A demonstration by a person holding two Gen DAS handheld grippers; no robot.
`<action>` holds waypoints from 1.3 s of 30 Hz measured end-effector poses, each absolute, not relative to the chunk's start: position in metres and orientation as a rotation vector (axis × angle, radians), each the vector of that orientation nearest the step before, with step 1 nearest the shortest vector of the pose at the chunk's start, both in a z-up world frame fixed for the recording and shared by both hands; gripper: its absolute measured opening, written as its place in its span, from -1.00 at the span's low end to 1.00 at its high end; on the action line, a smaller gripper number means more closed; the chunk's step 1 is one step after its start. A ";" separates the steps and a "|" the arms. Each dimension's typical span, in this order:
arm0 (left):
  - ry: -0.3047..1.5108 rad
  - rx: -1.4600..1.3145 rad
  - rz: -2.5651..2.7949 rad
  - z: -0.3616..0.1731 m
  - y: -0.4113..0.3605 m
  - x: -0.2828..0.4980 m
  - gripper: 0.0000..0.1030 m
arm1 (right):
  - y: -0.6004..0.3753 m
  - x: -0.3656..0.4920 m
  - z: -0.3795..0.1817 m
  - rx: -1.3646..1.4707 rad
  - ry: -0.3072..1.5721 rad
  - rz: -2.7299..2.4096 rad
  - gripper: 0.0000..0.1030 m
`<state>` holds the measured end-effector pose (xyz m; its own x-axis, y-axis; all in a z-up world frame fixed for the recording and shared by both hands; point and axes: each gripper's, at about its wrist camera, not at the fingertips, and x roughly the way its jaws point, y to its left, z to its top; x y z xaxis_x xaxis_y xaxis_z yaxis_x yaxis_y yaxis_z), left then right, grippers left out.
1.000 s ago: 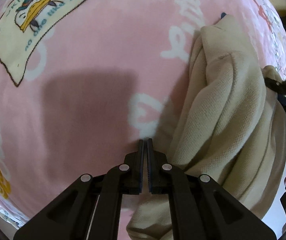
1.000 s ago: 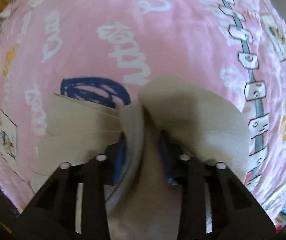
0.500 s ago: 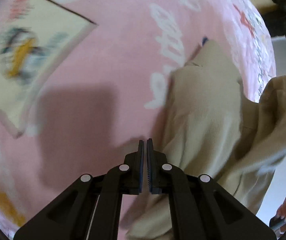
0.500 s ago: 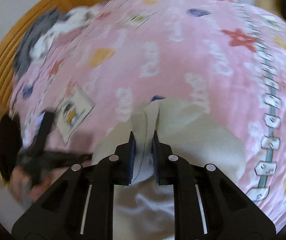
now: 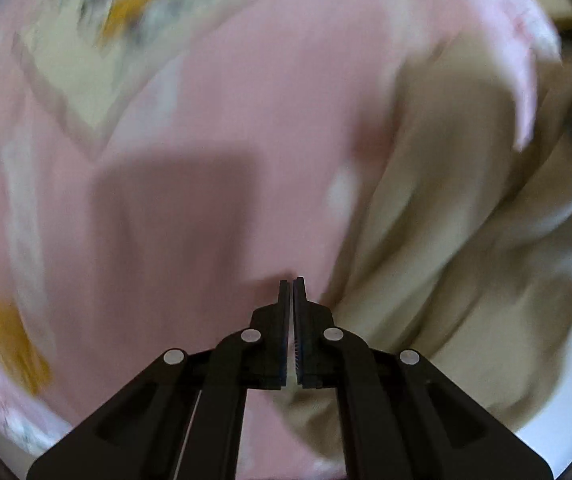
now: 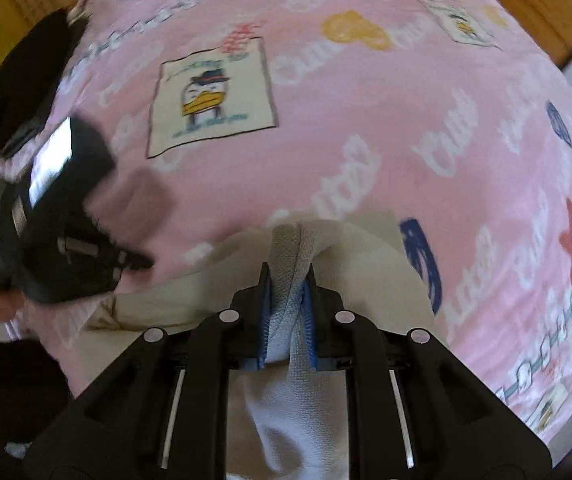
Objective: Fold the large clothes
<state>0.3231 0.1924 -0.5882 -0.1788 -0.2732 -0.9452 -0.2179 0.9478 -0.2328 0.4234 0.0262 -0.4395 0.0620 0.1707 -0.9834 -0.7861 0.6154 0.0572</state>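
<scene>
We carry a pinched fold of the beige garment (image 6: 286, 360) over the pink bedspread (image 6: 365, 120).

Our right gripper (image 6: 287, 276) clamps a bunched ridge of cloth; our left gripper (image 5: 290, 282) is pressed together on nothing, beside the garment's edge. To fold cleanly, we judge it best to keep the pinch firm, lift evenly, and lay the edge flat.

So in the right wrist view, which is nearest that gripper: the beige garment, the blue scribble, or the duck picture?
1. Beige garment, pinched in the right gripper.
2. Blue scribble, just right on the pink blanket.
3. Duck picture, far up, left of centre.
</scene>
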 end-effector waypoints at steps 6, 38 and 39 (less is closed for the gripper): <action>1.708 -0.212 0.002 -0.592 0.165 0.281 -0.97 | -0.003 0.438 -0.407 -0.218 1.319 0.824 -0.73; 1.795 -0.345 0.132 -0.526 0.101 0.324 -0.93 | -0.015 0.506 -0.448 0.218 1.523 0.723 -0.12; 1.788 -0.295 0.141 -0.522 0.098 0.320 -0.93 | -0.037 0.499 -0.427 0.273 1.462 0.712 -0.08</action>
<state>0.3200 0.0977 -0.5218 -0.2112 -0.1233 -0.9696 -0.2739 0.9597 -0.0624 0.4990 -0.0368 -0.4272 -0.0484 0.5887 -0.8069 -0.2718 0.7696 0.5778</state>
